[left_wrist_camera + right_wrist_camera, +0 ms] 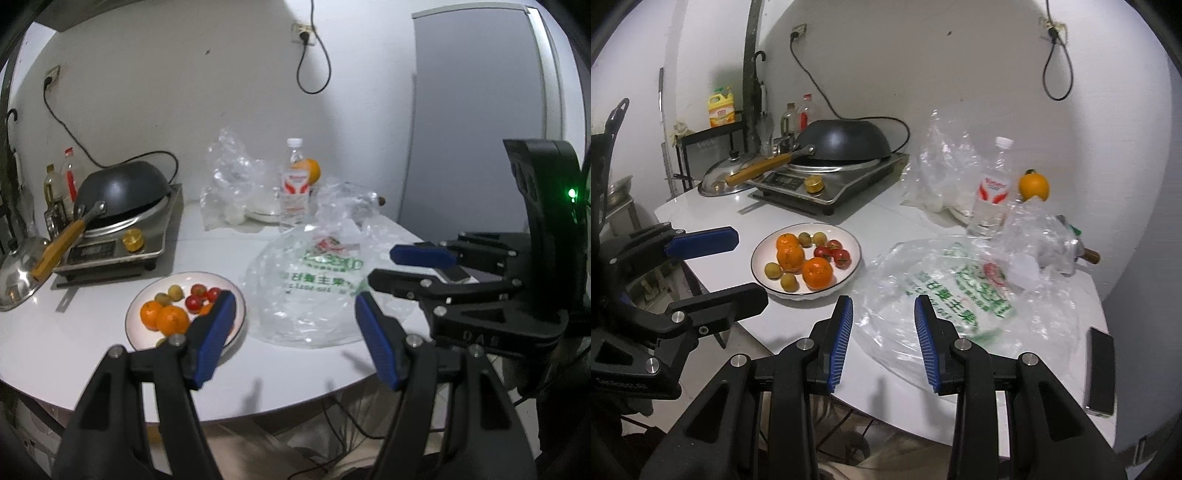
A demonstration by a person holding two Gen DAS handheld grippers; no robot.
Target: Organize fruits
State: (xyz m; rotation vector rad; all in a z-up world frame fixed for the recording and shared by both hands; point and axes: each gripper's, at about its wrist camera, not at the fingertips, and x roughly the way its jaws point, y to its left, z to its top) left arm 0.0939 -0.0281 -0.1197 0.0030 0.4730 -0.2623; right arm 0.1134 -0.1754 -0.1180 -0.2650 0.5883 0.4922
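A white plate (855, 242) (130, 318) on the white table holds three oranges (790, 255), several cherry tomatoes (835, 253) and small yellow-green fruits (788, 282). Another orange (1033, 186) (311, 169) sits apart at the back, behind a water bottle (991, 195). My left gripper (293, 299) (751, 266) hovers open over the table's front edge, just right of the plate, with nothing between its fingers. My right gripper (882, 301) (382, 266) hangs over the near edge of a flat plastic bag (960, 295) (306, 295), jaws narrowly open and empty.
A black wok (842, 144) sits upside down on an induction cooker at the back left, with a steel lid (720, 177) beside it. Crumpled clear bags (942, 166) lie near the bottle. A dark phone (1100, 373) lies at the table's right edge.
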